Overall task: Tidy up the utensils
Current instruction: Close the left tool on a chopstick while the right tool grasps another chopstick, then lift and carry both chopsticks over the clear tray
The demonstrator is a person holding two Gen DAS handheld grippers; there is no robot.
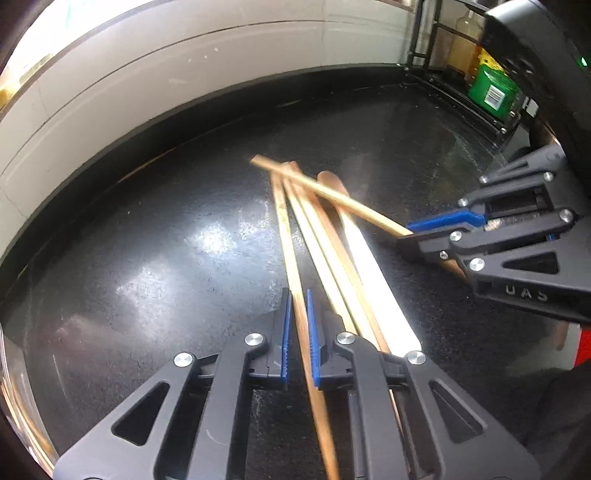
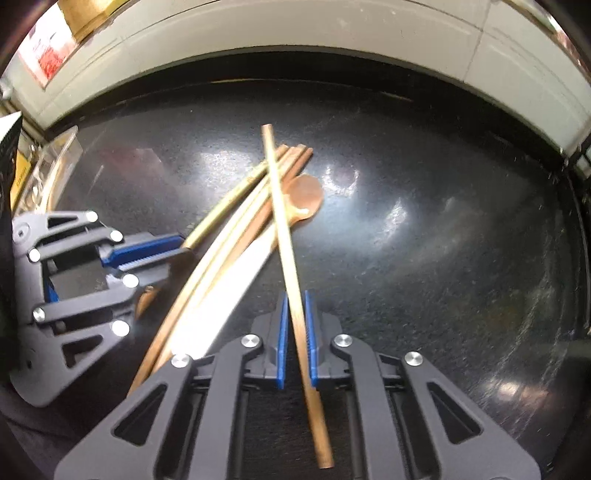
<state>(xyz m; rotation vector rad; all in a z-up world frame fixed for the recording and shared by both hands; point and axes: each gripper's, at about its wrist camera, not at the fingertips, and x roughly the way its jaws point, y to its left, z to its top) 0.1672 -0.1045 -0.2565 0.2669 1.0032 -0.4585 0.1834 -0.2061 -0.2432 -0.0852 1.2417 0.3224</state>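
left gripper is closed on one chopstick, its blue pads pinching the stick near its lower part while the far end rests in the pile on the black counter. right gripper is likewise clamped on another chopstick, which lies tilted across the pile with its tip pointing toward the white wall. both grippers point steeply down at the counter, close to each other, each visible at the edge of the other's view. loose chopsticks lie bunched together between the two held ones, alongside a wooden spoon whose bowl sits at the far end of the pile. a bright glare strip hides part of the spoon handle. green container sits in a black wire rack at the counter's back right corner.
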